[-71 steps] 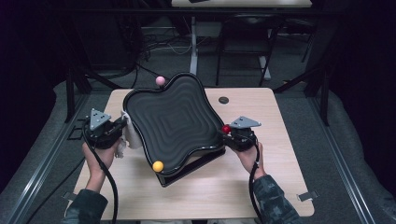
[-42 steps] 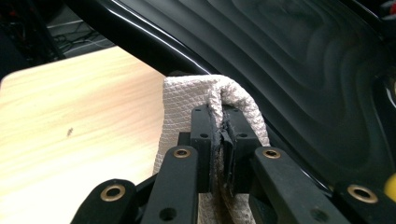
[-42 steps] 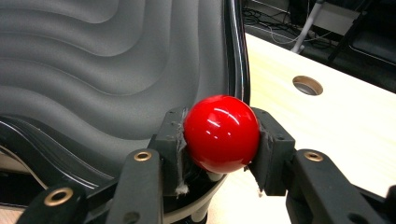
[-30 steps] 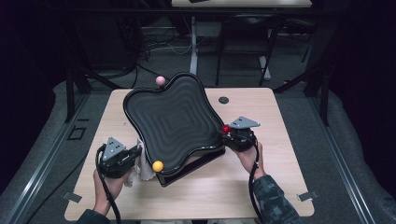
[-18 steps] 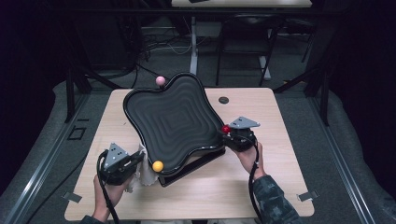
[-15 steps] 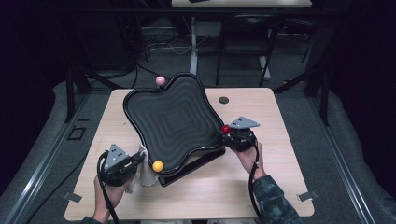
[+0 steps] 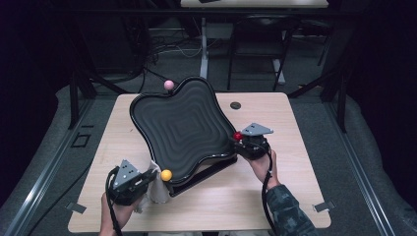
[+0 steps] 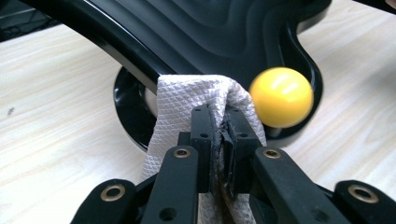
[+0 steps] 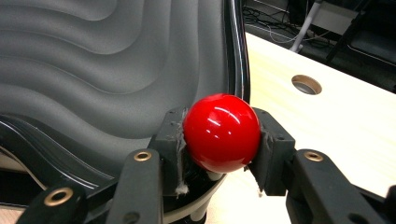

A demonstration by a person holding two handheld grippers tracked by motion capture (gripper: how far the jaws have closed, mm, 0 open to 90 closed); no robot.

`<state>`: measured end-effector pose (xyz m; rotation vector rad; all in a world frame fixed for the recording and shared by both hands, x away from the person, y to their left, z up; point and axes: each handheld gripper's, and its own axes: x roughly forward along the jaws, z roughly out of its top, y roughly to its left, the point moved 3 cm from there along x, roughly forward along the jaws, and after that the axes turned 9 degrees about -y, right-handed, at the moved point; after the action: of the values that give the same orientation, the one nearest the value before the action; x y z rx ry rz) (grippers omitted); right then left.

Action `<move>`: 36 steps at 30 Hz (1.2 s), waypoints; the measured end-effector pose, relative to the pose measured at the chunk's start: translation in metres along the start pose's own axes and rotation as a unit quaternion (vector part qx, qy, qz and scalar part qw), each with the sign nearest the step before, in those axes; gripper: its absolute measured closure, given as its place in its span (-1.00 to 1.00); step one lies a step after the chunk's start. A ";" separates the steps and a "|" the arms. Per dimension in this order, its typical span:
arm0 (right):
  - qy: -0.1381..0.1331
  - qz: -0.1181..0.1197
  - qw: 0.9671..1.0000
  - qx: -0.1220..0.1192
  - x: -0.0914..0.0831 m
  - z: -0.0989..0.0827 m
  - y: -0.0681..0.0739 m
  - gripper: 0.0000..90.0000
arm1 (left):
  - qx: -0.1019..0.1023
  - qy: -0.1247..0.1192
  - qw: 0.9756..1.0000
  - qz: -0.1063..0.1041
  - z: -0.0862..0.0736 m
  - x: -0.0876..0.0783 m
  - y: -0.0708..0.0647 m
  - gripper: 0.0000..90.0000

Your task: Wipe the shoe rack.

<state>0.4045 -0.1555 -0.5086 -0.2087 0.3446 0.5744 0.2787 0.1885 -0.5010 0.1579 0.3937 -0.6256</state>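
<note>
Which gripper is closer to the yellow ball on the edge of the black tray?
Left. The left gripper, shut on a white cloth, sits right beside the yellow ball. The right gripper is across the black tray, clamped on the red ball.

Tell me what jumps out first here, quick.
A big black wavy tray tilted up in the middle of the table, with coloured balls at its corners. The right gripper is clamped on the red ball at its right edge. The left gripper pinches a white cloth beside the yellow ball, near the front corner.
</note>
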 end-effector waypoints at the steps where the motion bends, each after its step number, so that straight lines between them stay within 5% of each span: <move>1: 0.000 0.000 1.000 0.000 0.000 0.000 0.000 0.33 | 0.000 0.001 1.000 -0.002 -0.001 0.000 -0.001 0.86; 19: 0.000 -0.001 1.000 -0.004 0.001 0.000 0.000 0.33 | -0.009 -0.001 1.000 0.004 -0.005 0.001 -0.004 0.85; 27: 0.002 -0.004 1.000 -0.008 0.001 0.000 0.001 0.33 | -0.008 -0.009 1.000 0.017 -0.002 0.003 0.004 0.85; 36: 0.003 -0.004 1.000 -0.009 0.001 0.000 0.001 0.33 | -0.026 -0.021 0.999 0.043 0.003 0.009 0.027 0.85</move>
<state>0.4050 -0.1543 -0.5091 -0.2296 0.3431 0.5693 0.3019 0.2043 -0.5016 0.1121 0.3607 -0.5319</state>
